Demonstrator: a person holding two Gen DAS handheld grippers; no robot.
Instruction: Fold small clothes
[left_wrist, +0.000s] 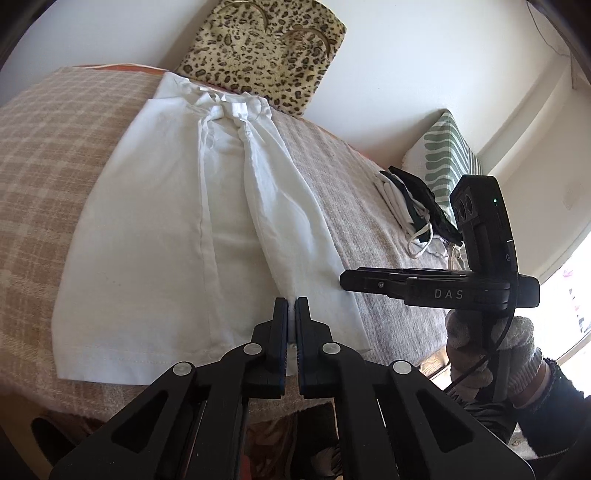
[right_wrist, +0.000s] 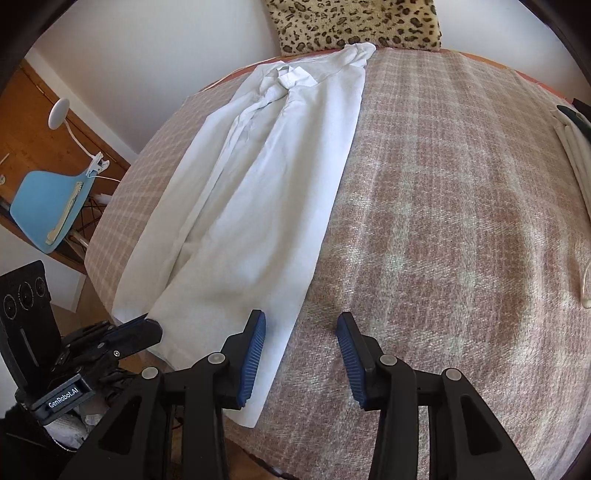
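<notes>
On blanket (right_wrist: 443, 221): white garment (left_wrist: 184, 229), L tongs (left_wrist: 293, 317) pinching hem (R tongs (right_wrist: 301, 332) apart).

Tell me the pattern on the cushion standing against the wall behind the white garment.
Leopard print, dark spots on tan: the cushion shows best in the right wrist view.

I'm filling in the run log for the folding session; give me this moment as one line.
step: folding white shirt | left claw: shut on shirt's near hem | right claw: open, empty, over shirt's edge | surface: plaid blanket
</notes>
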